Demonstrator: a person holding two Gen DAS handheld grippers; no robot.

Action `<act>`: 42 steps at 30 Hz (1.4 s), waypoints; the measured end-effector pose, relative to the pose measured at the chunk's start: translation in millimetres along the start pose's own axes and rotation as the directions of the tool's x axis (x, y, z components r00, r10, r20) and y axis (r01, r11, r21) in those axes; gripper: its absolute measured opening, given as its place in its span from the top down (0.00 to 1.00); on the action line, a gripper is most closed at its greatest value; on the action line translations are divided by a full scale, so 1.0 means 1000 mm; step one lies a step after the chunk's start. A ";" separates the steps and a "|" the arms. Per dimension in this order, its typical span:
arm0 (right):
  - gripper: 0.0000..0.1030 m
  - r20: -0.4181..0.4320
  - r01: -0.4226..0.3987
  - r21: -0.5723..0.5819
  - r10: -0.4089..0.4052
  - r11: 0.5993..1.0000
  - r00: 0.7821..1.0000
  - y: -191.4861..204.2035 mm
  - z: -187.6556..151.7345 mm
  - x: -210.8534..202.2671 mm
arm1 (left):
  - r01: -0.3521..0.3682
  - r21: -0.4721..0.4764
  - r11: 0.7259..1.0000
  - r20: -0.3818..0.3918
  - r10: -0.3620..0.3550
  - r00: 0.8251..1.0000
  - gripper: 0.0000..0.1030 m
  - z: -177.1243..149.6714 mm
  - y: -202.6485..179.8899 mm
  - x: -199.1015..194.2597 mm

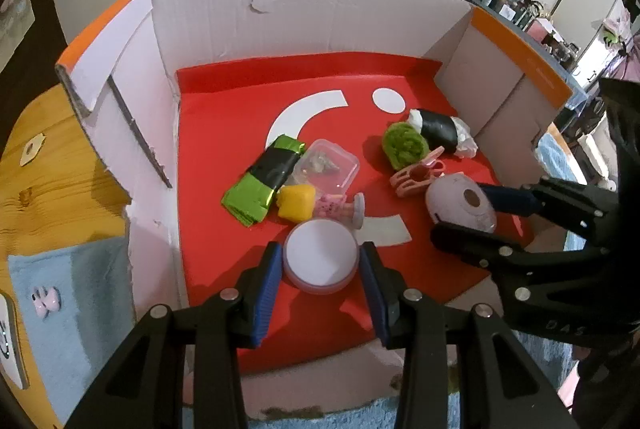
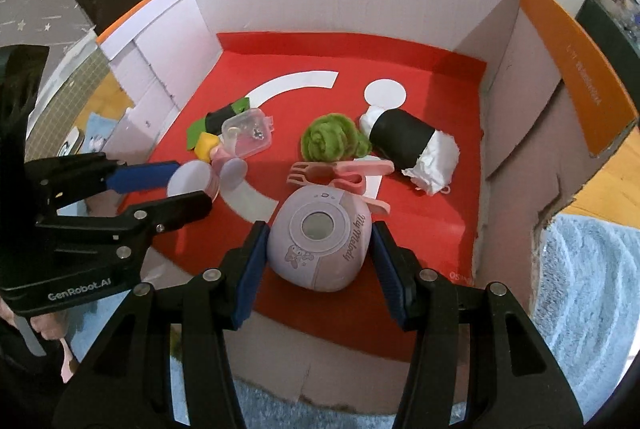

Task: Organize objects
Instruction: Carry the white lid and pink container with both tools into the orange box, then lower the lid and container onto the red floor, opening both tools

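Cardboard walls with orange flaps ring a box (image 1: 304, 9) whose red floor carries the clutter. At the near left, the left gripper (image 1: 320, 261) is clamped on a round white-lidded tin (image 1: 320, 256), its blue pads hard against both sides. At the near right, the right gripper (image 2: 318, 249) straddles a lilac egg-shaped gadget (image 2: 318, 245); its left pad touches the shell, but I cannot tell whether the right one does. Both tools point steeply down, which suits taking or setting things on the floor. Farther back lie a green foil packet (image 1: 260, 181), a clear plastic case (image 1: 326, 165), a yellow block (image 1: 297, 203), a green fuzzy roll (image 2: 334, 137), a pink clip (image 2: 340, 173) and a black-and-white bundle (image 2: 408, 145), loosely heaped, seemingly unsorted.
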State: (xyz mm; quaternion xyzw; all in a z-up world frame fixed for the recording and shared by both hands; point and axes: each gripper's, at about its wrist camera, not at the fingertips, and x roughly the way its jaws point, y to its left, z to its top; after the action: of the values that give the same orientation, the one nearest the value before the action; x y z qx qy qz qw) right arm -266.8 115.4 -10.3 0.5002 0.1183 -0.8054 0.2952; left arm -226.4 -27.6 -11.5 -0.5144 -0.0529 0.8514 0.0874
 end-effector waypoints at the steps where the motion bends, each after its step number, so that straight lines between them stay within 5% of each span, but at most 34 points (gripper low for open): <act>1: 0.52 0.007 -0.001 0.003 0.001 1.000 1.000 0.000 0.000 0.000 | 0.001 -0.002 1.000 0.003 -0.001 1.000 0.60 0.000 0.001 0.001; 12: 0.52 0.070 0.034 0.021 -0.035 0.999 0.997 -0.003 0.004 0.004 | 0.009 -0.024 1.000 0.031 -0.008 0.999 0.60 0.008 0.005 0.006; 42: 0.51 0.064 0.043 0.019 -0.044 0.999 0.997 0.004 0.007 0.010 | -0.032 -0.011 0.999 0.058 0.032 0.998 0.60 0.006 0.000 0.006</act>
State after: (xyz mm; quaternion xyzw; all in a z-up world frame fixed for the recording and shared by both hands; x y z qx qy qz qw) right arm -272.4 105.5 -15.2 0.4738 0.1125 -0.8284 0.2767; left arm -234.4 -26.1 -14.0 -0.4905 -0.0513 0.8671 0.0696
